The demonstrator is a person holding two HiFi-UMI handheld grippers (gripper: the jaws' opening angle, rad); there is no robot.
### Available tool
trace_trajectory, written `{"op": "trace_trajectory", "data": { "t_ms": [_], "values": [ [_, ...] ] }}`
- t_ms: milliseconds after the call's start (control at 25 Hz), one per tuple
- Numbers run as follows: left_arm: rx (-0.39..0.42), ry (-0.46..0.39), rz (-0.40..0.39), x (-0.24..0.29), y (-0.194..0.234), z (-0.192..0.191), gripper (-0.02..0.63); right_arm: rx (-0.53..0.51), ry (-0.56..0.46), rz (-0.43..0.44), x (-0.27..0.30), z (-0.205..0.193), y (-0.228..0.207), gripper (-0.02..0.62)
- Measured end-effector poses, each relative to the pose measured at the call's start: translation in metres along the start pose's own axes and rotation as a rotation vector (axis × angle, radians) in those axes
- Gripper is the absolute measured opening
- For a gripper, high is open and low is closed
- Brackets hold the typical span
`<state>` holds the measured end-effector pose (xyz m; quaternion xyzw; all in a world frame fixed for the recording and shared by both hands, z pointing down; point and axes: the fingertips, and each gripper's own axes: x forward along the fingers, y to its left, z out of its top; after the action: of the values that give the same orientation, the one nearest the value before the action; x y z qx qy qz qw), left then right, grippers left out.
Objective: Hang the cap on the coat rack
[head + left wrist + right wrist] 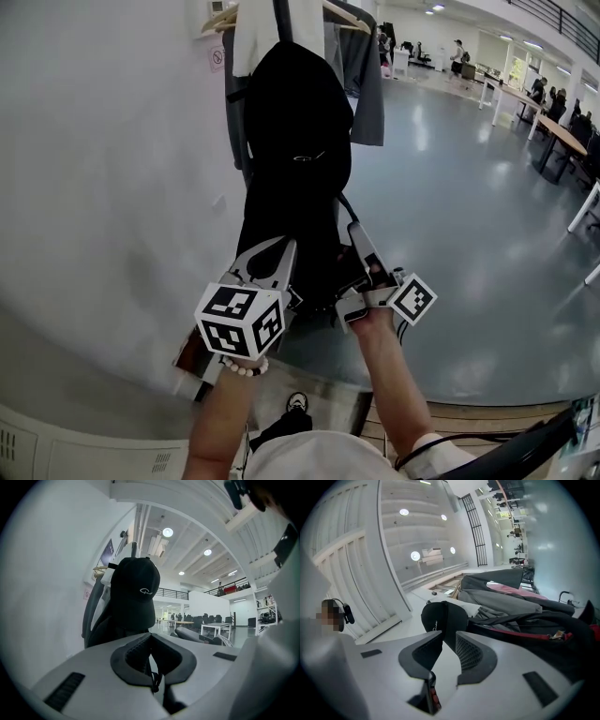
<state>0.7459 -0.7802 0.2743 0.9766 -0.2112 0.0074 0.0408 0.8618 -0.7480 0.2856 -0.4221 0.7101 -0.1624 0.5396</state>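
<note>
The black cap (136, 590) with a small white logo sits right above the tips of my left gripper (150, 637). Those jaws are pressed together on its lower edge, and a thin black strap hangs between them. My right gripper (447, 634) is shut on another edge of the cap (443, 618), which fills the narrow gap between its pads. In the head view both grippers, left (286, 248) and right (356, 234), point up at the coat rack (281, 19). There the cap is hard to tell from the dark garment (295, 122) behind it.
The rack holds the black garment, a grey jacket (366, 84) and wooden hangers (342, 11). A white wall (94, 187) stands close on the left. Shiny grey floor (469, 244) stretches right to desks (553, 131) and distant people. My shoe (297, 403) shows below.
</note>
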Motion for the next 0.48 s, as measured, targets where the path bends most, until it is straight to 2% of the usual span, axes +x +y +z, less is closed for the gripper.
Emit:
{"op": "trace_trajectory", "data": {
  "t_ms": [120,320,400,480],
  "values": [
    [-0.017,0.010,0.020,-0.012,-0.006,-0.011,0.003,-0.028,0.016,-0.022,-0.017,-0.004,0.010,0.071],
    [-0.019,0.051,0.069,-0.044,-0.022,-0.040,0.003,-0.139,0.085,-0.103,-0.060,-0.018,0.026,0.066],
    [-0.031,0.074,0.096,-0.059,-0.021,-0.056,0.003,-0.161,0.113,-0.124,-0.074,-0.027,0.027,0.003],
    [-0.047,0.091,0.120,-0.075,-0.021,-0.072,0.003,-0.167,0.160,-0.148,-0.090,-0.040,0.026,0.003]
  ]
}}
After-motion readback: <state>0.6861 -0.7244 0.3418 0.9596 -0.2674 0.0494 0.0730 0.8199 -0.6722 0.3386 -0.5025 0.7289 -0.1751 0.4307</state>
